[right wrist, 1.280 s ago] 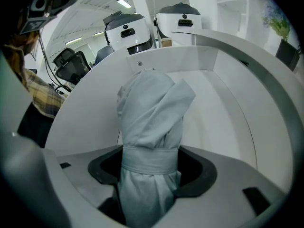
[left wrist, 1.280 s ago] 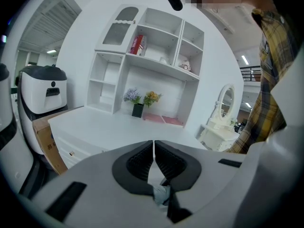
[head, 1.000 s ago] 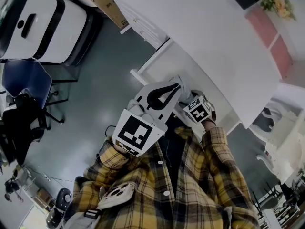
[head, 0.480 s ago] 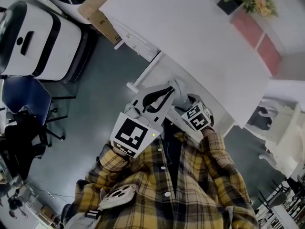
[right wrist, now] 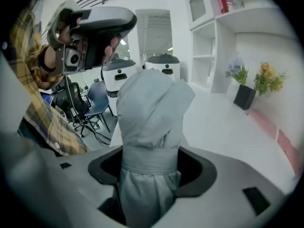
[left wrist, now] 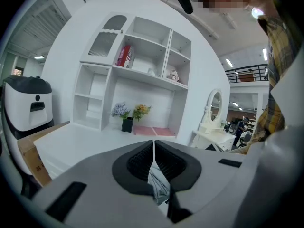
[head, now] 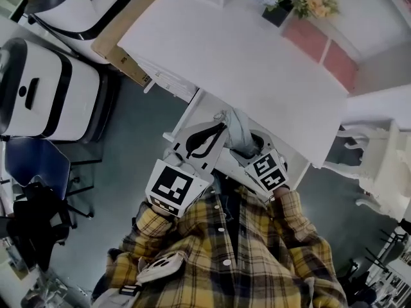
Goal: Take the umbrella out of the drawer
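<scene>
A folded grey umbrella (head: 239,133) stands upright in my right gripper (head: 248,147), which is shut on it below its strap. The right gripper view shows the umbrella (right wrist: 149,122) filling the gap between the jaws of the right gripper (right wrist: 151,167). My left gripper (head: 218,128) is just left of the umbrella's top, with its pads pressed together. In the left gripper view the left gripper (left wrist: 153,148) holds nothing, and a strip of grey umbrella (left wrist: 159,186) shows below the pads. A white drawer (head: 192,111) stands pulled out under the desk's edge.
The white desk (head: 244,56) lies ahead, with a flower pot (head: 279,8) at its far side. Left of it are a cardboard box (head: 122,50), a white-and-black machine (head: 45,88) and a blue chair (head: 35,165). White furniture (head: 379,159) stands to the right.
Both grippers have moved a little up the picture toward the desk. More of the umbrella shows above the right gripper. The head view has shifted to take in more of the desk.
</scene>
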Demonstrator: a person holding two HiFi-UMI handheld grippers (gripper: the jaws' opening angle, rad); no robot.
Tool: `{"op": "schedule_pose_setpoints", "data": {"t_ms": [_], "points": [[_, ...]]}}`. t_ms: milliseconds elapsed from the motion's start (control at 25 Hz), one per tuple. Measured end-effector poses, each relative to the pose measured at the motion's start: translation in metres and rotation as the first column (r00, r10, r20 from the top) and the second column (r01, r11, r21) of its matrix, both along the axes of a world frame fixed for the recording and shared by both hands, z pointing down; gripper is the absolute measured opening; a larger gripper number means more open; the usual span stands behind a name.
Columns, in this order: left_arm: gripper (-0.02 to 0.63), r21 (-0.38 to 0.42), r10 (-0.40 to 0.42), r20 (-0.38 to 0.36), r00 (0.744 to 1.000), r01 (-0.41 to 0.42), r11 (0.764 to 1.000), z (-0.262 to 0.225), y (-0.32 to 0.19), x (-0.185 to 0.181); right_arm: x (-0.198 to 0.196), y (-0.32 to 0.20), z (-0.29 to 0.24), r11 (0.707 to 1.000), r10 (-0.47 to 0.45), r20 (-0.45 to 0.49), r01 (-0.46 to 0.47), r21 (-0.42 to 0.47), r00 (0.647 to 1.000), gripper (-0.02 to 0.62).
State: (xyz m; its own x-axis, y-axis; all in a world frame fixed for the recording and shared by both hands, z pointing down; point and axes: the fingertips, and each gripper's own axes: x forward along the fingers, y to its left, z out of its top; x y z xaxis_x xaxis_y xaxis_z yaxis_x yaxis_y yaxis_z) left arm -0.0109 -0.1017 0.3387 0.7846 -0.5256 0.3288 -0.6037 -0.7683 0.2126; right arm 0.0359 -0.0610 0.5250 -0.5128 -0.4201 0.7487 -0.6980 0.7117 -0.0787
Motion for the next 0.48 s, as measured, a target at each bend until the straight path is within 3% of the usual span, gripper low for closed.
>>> {"op": "schedule_pose_setpoints", "data": {"t_ms": [240,480], "points": [[0.031,0.014,0.042,-0.023,0.999,-0.042,0.999,-0.011,0.001,0.015,0.019,-0.006,-0.046,0.990,0.103,0.054,-0.108,0.096,0.993,0.310],[0.031,0.047,0.075,-0.043,0.996,-0.073,0.996,-0.025,-0.001,0.028,0.042,-0.004,-0.090,0.957,0.215,0.171,-0.243,0.161,0.961,0.310]]}}
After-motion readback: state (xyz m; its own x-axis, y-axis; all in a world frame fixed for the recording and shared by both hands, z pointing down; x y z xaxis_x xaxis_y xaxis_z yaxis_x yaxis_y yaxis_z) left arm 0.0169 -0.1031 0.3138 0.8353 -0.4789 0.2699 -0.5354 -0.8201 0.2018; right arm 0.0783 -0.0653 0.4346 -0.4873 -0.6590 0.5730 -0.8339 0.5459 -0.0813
